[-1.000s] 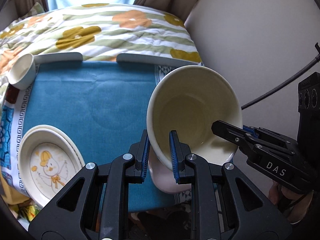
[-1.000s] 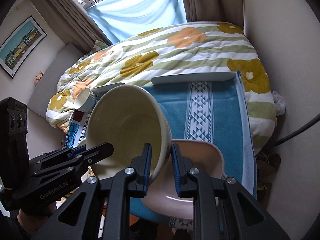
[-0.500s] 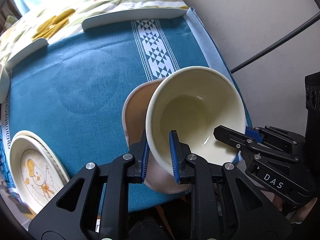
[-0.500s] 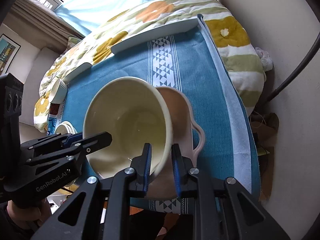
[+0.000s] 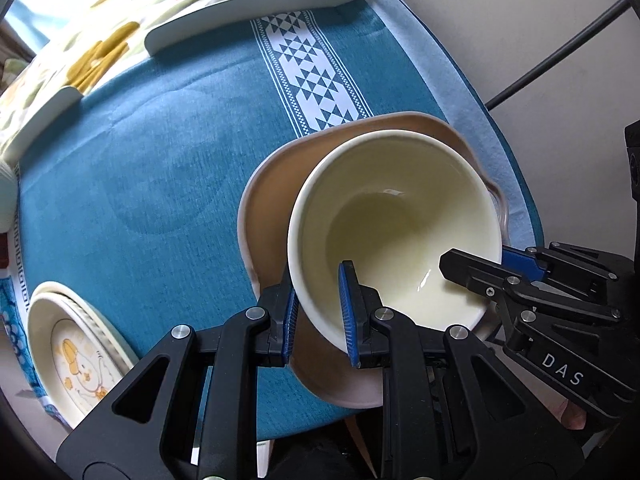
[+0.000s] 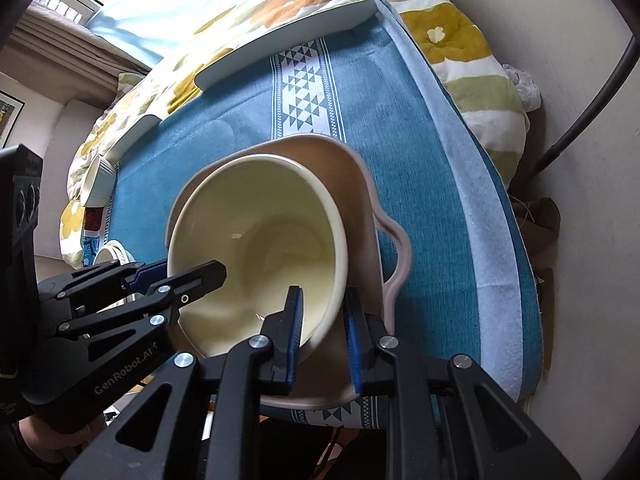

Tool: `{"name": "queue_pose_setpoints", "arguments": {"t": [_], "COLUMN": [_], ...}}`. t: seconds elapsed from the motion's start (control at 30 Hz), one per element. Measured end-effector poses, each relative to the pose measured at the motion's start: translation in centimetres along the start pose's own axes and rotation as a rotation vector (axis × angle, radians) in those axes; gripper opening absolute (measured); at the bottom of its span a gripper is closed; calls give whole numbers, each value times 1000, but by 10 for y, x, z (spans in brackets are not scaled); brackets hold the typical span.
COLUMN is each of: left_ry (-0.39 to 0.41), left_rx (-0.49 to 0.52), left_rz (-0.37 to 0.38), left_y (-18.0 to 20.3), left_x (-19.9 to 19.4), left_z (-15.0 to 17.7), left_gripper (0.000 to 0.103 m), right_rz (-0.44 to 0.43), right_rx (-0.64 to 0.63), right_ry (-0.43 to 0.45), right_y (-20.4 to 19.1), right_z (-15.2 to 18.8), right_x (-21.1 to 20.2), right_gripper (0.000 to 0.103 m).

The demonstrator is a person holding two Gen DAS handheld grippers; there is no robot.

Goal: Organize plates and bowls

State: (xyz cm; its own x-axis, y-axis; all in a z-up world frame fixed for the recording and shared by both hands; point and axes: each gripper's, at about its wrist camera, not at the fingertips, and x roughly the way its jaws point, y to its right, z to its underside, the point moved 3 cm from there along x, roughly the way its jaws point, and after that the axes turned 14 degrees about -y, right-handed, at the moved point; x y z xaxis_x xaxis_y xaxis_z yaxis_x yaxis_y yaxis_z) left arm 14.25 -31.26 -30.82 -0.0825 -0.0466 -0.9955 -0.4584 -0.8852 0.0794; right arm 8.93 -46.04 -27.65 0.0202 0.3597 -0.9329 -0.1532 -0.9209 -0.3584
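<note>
Cream glaze fills both wrist views: the cream bowl (image 5: 396, 236) is held between my two grippers, directly over the pink dish (image 5: 272, 208) on the blue cloth (image 5: 140, 168).

Left gripper (image 5: 318, 312): fingers pinching the bowl's near-left rim, one pad inside the wall, one outside. Right gripper (image 6: 322, 330): same pinch on the opposite rim. Both grips look firm; neither pair is spread.

Relation that matters: the bowl sits tilted, mouth facing toward the cameras, foot pointing away and down into the pink dish. From the left view the dish shows past the bowl's left and far edges; from the right view its handled edge (image 6: 394, 248) shows just right of the bowl. Whether the bowl's foot already touches the dish floor I cannot tell; it is hidden behind the bowl.

Judgement: nesting step, nearly complete. Next move needs the bowl levelled so its axis stands upright, then both pinches released together. The hands are equally near.

Duck-print plates (image 5: 80, 344) lie well apart, at the left.
</note>
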Motion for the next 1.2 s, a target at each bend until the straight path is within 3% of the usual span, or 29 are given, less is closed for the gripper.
{"name": "queue_pose_setpoints", "arguments": {"t": [0.3, 0.73, 0.9, 1.03, 1.07, 1.1, 1.13, 1.2], "left_ry": [4, 47, 116, 224, 248, 269, 290, 356], "left_rx": [26, 8, 6, -18, -34, -52, -72, -111], "left_rz": [-65, -90, -93, -101, -104, -109, -117, -132], "left_y": [5, 6, 10, 6, 3, -1, -5, -14], "left_x": [3, -12, -36, -69, -77, -84, -91, -106], "left_z": [-2, 5, 13, 24, 28, 32, 35, 44], "left_gripper": [17, 17, 17, 18, 21, 34, 63, 98], "right_rz": [77, 85, 81, 58, 55, 54, 52, 50], "right_rx": [-31, -53, -74, -136, -154, -168, -183, -212], "right_ry": [-17, 4, 44, 86, 95, 101, 102, 105], "right_y": [-4, -7, -10, -17, -20, -22, -24, -29], "right_z": [2, 17, 24, 28, 28, 29, 29, 30], "right_x": [4, -11, -29, -43, -46, -48, -49, -51], "right_gripper": [18, 18, 18, 18, 18, 18, 18, 19]}}
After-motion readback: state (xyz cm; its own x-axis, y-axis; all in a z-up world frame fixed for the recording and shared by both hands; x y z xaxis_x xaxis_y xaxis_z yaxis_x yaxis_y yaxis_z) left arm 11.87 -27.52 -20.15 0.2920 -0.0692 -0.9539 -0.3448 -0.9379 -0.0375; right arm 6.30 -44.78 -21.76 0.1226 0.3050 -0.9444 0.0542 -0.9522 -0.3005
